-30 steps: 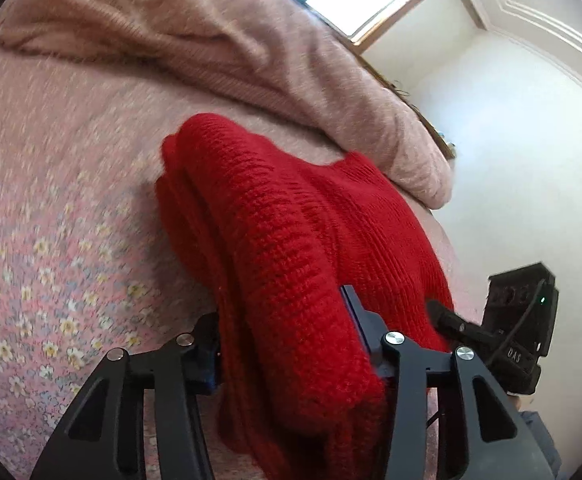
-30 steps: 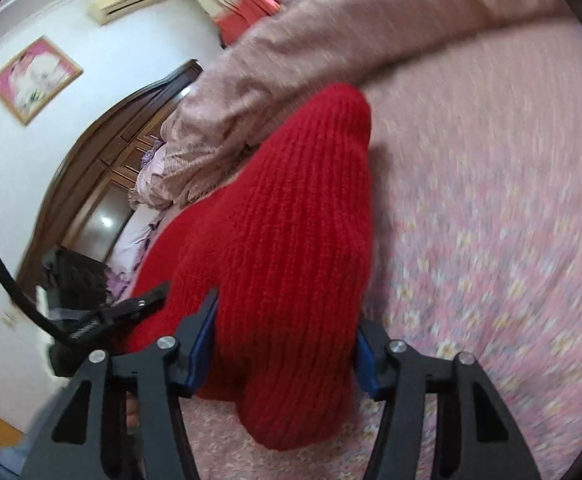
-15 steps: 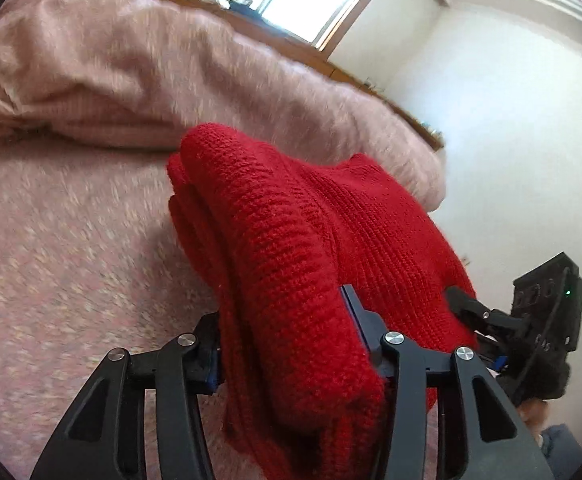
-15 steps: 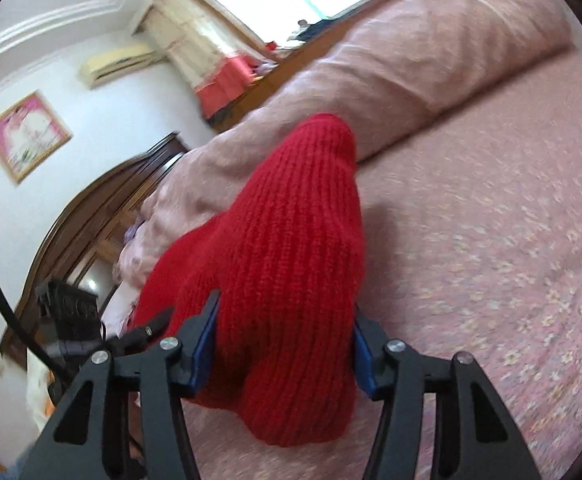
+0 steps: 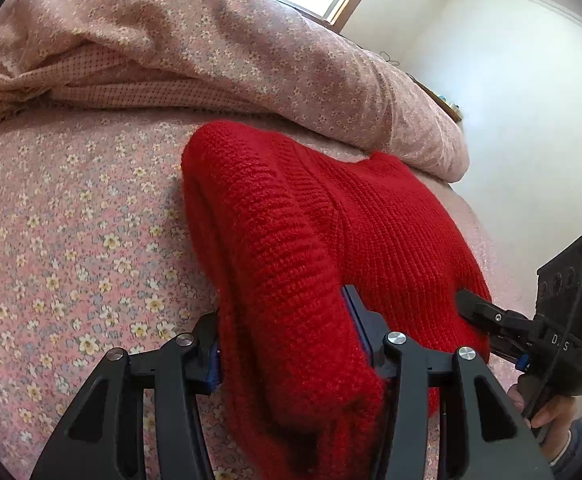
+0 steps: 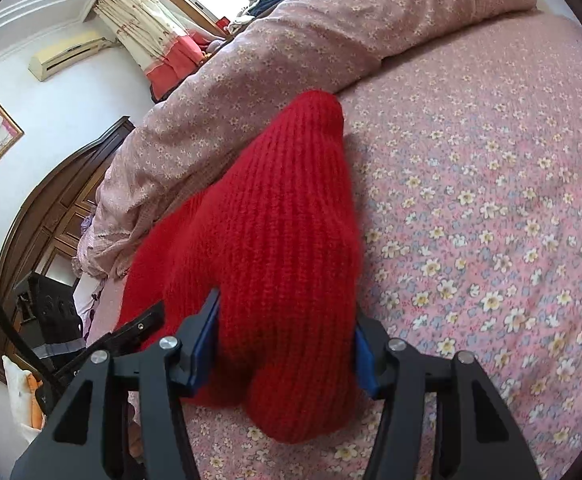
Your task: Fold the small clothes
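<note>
Red knit sweater (image 5: 331, 240): soft, bulky, droops. Left gripper (image 5: 287, 344) and right gripper (image 6: 287, 344) both clamped on thick bunched ends, probably several layers. Hold thick folds, not single layer.

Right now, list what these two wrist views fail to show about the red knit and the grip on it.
- Left wrist view: the red sweater bulges over the left gripper, hiding the pad contact.
- Right wrist view: the right gripper clamps a thick bunch; its inner layers are hidden.
- Both views: the garment's lower edge is cut off by the frame, so the fold's neatness cannot be judged.
</note>
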The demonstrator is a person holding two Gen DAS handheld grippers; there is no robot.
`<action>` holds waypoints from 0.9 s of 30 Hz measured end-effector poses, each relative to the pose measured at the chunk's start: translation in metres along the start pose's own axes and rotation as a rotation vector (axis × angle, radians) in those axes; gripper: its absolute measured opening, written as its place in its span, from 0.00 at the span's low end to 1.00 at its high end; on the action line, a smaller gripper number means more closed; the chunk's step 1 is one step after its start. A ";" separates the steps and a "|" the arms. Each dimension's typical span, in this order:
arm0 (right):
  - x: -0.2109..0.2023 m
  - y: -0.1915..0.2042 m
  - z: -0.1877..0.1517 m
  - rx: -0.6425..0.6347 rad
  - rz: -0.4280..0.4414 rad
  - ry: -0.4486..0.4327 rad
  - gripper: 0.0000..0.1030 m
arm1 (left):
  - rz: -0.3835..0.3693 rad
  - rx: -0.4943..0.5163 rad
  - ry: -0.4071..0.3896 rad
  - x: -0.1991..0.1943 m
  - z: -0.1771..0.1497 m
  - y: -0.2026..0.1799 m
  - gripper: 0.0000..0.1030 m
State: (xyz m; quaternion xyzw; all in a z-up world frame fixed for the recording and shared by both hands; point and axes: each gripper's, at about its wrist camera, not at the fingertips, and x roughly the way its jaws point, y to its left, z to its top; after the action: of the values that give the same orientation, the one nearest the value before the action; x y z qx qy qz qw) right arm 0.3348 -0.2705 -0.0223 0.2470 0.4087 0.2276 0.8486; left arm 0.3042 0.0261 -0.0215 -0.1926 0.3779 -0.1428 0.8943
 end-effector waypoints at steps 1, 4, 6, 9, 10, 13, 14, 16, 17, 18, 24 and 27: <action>0.000 0.000 -0.001 0.001 0.001 0.003 0.57 | 0.000 0.008 0.000 0.001 0.002 0.000 0.42; -0.002 -0.007 -0.006 0.024 0.021 0.005 0.59 | 0.008 0.033 -0.004 0.002 0.003 -0.004 0.42; 0.001 -0.012 -0.005 0.055 0.038 0.011 0.62 | 0.011 0.028 -0.002 0.005 0.004 -0.007 0.43; 0.002 -0.013 -0.006 0.073 0.045 0.014 0.65 | 0.016 0.011 0.011 0.004 0.004 -0.007 0.45; 0.002 -0.013 -0.006 0.074 0.044 0.013 0.66 | 0.021 0.005 0.017 0.005 0.005 -0.008 0.48; 0.003 -0.011 -0.005 0.074 0.033 0.015 0.70 | 0.070 0.010 0.039 0.006 0.010 -0.014 0.55; 0.003 -0.011 -0.005 0.077 0.027 0.016 0.72 | 0.083 0.023 0.039 0.006 0.011 -0.017 0.57; 0.003 -0.010 -0.003 0.084 0.007 0.015 0.82 | 0.117 0.051 0.028 0.002 0.012 -0.022 0.59; 0.003 -0.010 -0.002 0.090 -0.016 0.016 0.87 | 0.130 0.064 0.025 0.000 0.013 -0.025 0.59; 0.002 -0.009 0.000 0.096 -0.043 0.011 0.88 | 0.140 0.073 0.029 -0.002 0.014 -0.028 0.59; -0.023 0.019 0.011 0.047 -0.092 -0.049 0.88 | 0.212 0.124 -0.076 -0.035 0.027 -0.053 0.59; -0.044 0.044 0.015 -0.008 -0.077 -0.088 0.88 | 0.202 0.159 -0.088 -0.055 0.034 -0.068 0.59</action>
State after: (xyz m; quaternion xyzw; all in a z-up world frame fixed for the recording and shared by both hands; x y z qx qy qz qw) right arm 0.3143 -0.2655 0.0380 0.2375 0.3794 0.1855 0.8748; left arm 0.2847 -0.0037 0.0650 -0.0882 0.3434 -0.0730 0.9322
